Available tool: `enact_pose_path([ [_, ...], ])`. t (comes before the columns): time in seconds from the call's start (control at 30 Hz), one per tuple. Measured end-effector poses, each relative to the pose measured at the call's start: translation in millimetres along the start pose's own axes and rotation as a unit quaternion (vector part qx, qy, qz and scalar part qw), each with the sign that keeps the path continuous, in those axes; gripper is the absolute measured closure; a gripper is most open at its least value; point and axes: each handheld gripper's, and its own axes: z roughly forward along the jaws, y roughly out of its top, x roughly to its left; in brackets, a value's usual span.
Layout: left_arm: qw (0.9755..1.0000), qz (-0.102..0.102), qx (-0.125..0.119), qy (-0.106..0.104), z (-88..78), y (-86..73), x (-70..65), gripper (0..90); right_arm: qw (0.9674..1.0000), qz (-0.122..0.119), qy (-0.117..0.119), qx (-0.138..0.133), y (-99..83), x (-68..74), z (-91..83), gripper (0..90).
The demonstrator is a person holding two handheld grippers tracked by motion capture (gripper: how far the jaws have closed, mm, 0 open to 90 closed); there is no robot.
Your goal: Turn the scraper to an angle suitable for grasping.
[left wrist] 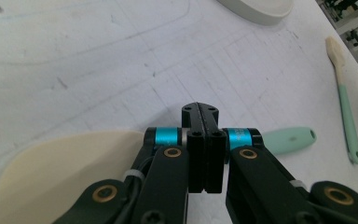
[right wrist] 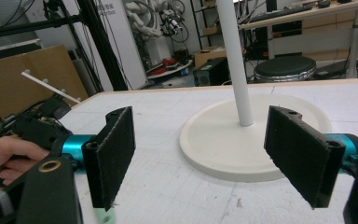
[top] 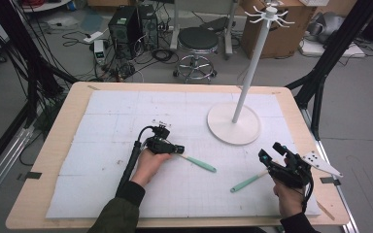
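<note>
- The bench (top: pixel 58 145) carries a white gridded mat; its near edge is cut off at the bottom of the high view, where the person's forearms come in.
- The white stand (top: pixel 233 124), a round base with a tall pole, sits beyond the right claw (top: pixel 268 156) and to the far right of the left claw (top: pixel 180 150). In the right gripper view its pole (right wrist: pixel 235 60) runs out of the top of the picture, and the right-hand pad covers part of the base rim. In the left gripper view only a slice of the base (left wrist: pixel 261 10) shows at the top edge.
- The left claw is closed on a spatula (top: pixel 201 163): in the left gripper view its jaws meet with no gap, and the arms cover the join between the cream blade (left wrist: pixel 60 172) on one side and the mint handle (left wrist: pixel 291 138) on the other. The blade is cut off at the bottom left.
- The right claw stands wide open with nothing between its two black pads (right wrist: pixel 114 154); it hovers over the cream end of a second spatula (top: pixel 246 183), whose mint handle points toward the person. Whether that tool is touched is hard to tell, since the claw hides its blade.
- In the left gripper view this second spatula (left wrist: pixel 346 100) lies well apart, far right, near the bench edge.
</note>
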Motion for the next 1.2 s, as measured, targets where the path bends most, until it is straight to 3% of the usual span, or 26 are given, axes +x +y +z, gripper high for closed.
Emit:
enact_pose_path([
  [0.3,0.9999,0.013,0.001,-0.002,-12.5,-19.7,-9.1,90.0,1.0,-0.001,0.0,0.002,-0.9,2.5,0.1,23.7],
  [0.5,0.9999,0.01,-0.003,-0.007,-17.1,-26.8,-11.2,90.0,1.0,-0.004,0.0,0.004,-1.6,5.3,1.1,23.7],
  [0.63,0.9993,0.012,-0.016,-0.031,-21.8,-35.1,-15.2,89.8,1.0,-0.006,0.0,0.004,-1.7,6.1,1.2,23.7],
  [0.67,0.9987,0.013,-0.025,-0.041,-23.7,-38.0,-16.9,89.7,1.0,-0.006,0.0,0.004,-1.6,6.3,1.2,23.7],
  [0.73,0.9965,-0.004,-0.038,-0.074,-26.9,-43.4,-20.0,89.7,1.0,-0.006,0.0,0.004,-1.4,6.4,1.3,23.7],
  [0.9,0.9954,0.013,-0.024,-0.092,-27.3,-55.7,-40.3,89.8,1.0,-0.003,0.002,0.001,-0.7,8.2,1.1,23.7],
  [1.0,0.9943,0.012,-0.013,-0.105,-23.9,-62.3,-48.3,89.8,1.0,-0.005,0.003,0.0,-0.4,8.5,0.7,23.7],
  [1.2,0.9941,0.012,-0.002,-0.107,-18.9,-69.0,-52.7,89.8,1.0,-0.006,0.002,-0.002,0.1,8.9,0.2,23.7],
])
